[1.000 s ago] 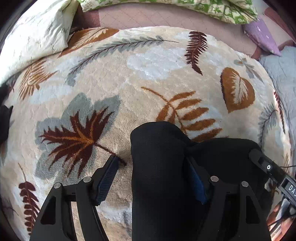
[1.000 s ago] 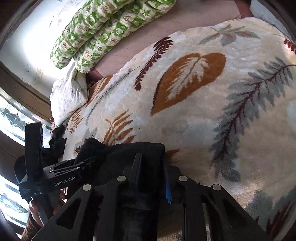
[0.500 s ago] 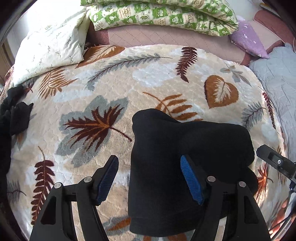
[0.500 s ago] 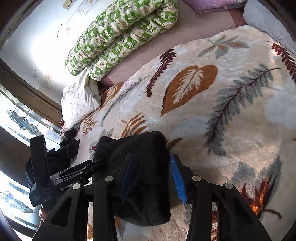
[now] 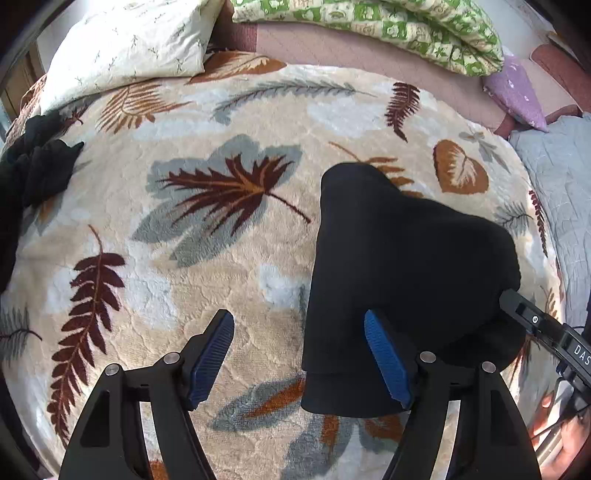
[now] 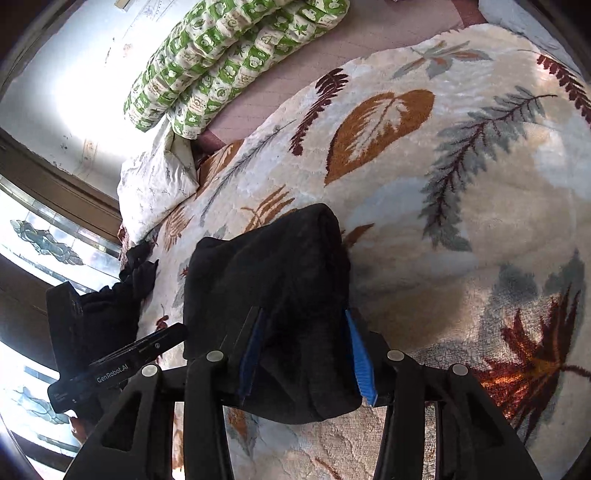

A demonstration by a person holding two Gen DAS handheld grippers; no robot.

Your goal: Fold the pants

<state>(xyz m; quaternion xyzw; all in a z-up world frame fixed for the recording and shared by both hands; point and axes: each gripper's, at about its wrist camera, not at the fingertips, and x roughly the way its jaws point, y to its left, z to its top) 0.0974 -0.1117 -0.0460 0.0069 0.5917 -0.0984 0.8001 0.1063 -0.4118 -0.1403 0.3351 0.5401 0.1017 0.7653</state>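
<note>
The black pants [image 5: 402,273] lie folded into a compact bundle on the leaf-patterned blanket [image 5: 229,229]. My left gripper [image 5: 299,358] is open and empty, above the blanket just left of the bundle's near edge. In the right wrist view the folded pants [image 6: 273,295] lie in front of my right gripper [image 6: 306,354], which is open with its blue pads [image 6: 358,354] either side of the bundle's near end, not clamping it. The left gripper's body [image 6: 110,373] shows at the lower left there.
A heap of other black clothing [image 5: 33,173] lies at the blanket's left edge. A white pillow [image 5: 125,44], a green patterned quilt [image 5: 388,26], a purple cushion [image 5: 517,96] and a grey quilt [image 5: 554,177] border the blanket at the back and right.
Both grippers have opened, let go of the pants and risen back from them. The folded bundle now rests on the blanket.
</note>
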